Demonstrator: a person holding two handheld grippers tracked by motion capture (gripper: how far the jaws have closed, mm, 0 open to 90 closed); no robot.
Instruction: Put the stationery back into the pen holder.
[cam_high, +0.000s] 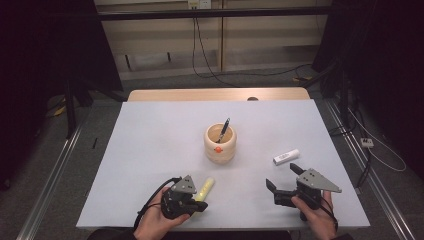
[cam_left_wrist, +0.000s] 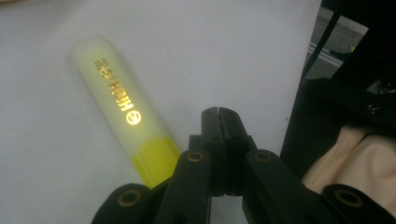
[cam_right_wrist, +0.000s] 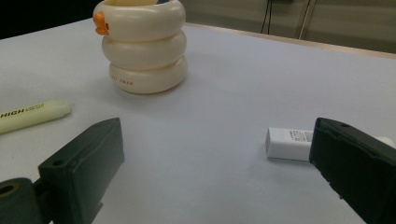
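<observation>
A yellow highlighter (cam_high: 205, 189) (cam_left_wrist: 116, 102) lies on the white table top (cam_high: 150, 150) near the front edge. My left gripper (cam_high: 202, 205) (cam_left_wrist: 218, 113) is shut, its jaws pressed together with nothing between them, just to the right of the highlighter's cap end in the left gripper view. My right gripper (cam_high: 281, 175) (cam_right_wrist: 217, 123) stands open over bare table at the front right. A small white stick (cam_high: 286, 156) (cam_right_wrist: 289, 142) lies just beyond its right jaw. The highlighter (cam_right_wrist: 32, 115) also shows at the left of the right gripper view.
A cream ringed pen holder (cam_high: 220, 143) (cam_right_wrist: 144, 51) with an orange knob stands mid-table, a dark pen (cam_high: 224, 129) leaning in it. A wooden strip (cam_high: 215, 94) borders the far edge. Cables and dark stands surround the table.
</observation>
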